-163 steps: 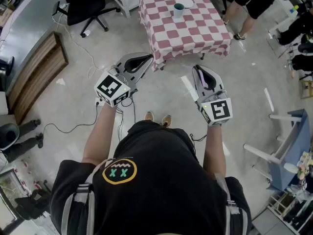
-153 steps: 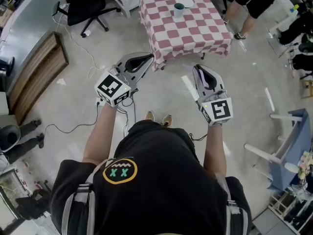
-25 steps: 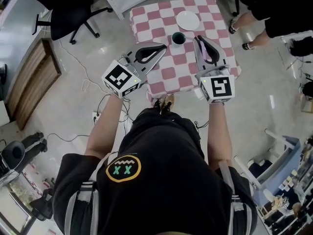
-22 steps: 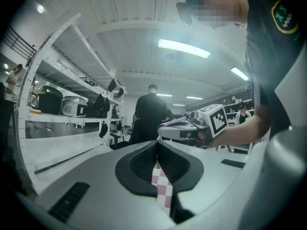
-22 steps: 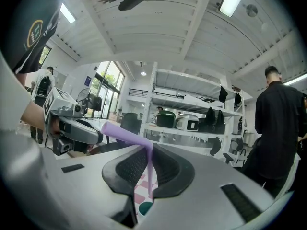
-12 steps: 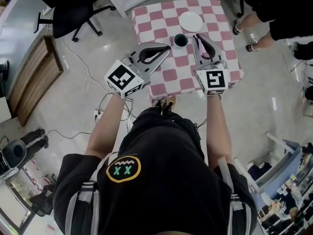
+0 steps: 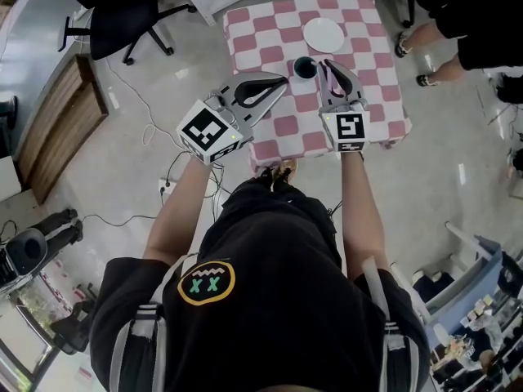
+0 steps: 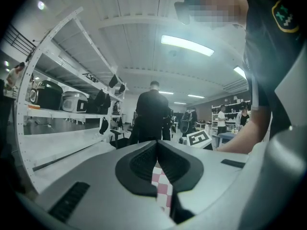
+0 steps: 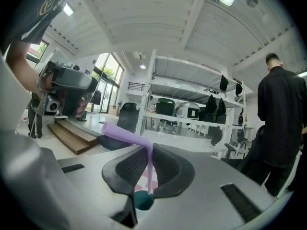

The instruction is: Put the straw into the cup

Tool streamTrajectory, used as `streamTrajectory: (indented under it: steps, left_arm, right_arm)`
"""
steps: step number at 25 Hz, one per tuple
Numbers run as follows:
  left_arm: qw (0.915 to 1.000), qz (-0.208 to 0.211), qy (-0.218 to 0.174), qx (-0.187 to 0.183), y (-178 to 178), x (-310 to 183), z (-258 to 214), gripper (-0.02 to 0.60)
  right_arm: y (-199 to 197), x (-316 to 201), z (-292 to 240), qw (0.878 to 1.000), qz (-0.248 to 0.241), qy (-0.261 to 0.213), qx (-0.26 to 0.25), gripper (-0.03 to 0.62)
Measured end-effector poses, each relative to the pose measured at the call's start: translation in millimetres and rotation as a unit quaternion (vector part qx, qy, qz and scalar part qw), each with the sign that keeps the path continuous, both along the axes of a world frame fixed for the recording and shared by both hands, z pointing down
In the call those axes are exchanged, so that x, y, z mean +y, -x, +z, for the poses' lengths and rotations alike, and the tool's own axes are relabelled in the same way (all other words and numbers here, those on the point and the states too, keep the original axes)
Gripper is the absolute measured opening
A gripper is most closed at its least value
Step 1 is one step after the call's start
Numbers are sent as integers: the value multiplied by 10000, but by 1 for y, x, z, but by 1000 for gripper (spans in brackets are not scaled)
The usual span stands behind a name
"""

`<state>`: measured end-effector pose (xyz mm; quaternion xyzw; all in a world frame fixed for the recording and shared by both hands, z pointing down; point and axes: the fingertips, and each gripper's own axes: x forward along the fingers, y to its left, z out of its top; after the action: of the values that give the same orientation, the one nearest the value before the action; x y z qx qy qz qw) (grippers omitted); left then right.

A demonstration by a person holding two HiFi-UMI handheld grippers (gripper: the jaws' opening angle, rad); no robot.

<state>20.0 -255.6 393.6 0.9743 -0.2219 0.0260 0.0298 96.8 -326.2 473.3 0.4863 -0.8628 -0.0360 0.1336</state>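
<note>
- Right gripper (image 7: 327,62): fingers (image 9: 128,167) clamped on a lilac straw (image 9: 149,169). The straight shaft is pinched between the pads, and the bent top is angled away to the left in the right gripper view.
- Straw position: held over the chequered bench (image 7: 270,23), lower end pointing down at the dark teal cup (image 9: 143,201). Seen along the fingers, the end lies at the cup's mouth — whether it is already past the rim cannot be told.
- In the head view the cup (image 7: 304,66) stands just beside the right fingertips, with a white plate (image 7: 324,34) near it, further back on the bench.
- Left gripper (image 7: 282,80): fingers together, nothing between them, held over the near part of the bench, apart from the cup.
- Handling, judged: the straw is taken to be very light, thin-walled and smooth, so it is easily flattened by a hard squeeze and easily slid by a slack one.
- A hold on the straight shaft below the bend — as at present — is judged best, since the flexible joint would give under pressure.
- Risk noted: the cup looks small and light, and a sideways push on its rim could tip it.
</note>
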Motion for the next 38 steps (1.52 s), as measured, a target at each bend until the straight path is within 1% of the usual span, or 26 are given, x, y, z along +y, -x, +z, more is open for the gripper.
streamTrajectory:
  steps: [9,14,26,32,38]
  left_arm:
    - [10000,57,64,-29,-11,-3,5,18]
    - [9999,55,81,-57,-12,-6,7,18]
    - [9998,44,154,-111,-14,-3,11,18]
    - [9998,24,171,-139,-14,-1,13,18]
    - [9997,21,191,-143,-14,1,15,18]
  right_arm:
    - [-8,-15,53,9990,167,402,-76,54]
    - [-6,-20,79,9980,180,601,-58,54]
    - [-6,-26,128,9939,293,1062,-3,54]
    - [-7,-25,143,9919,349,1225,-18,54]
    - [-13,-21,164,9893,449,1386,80,54]
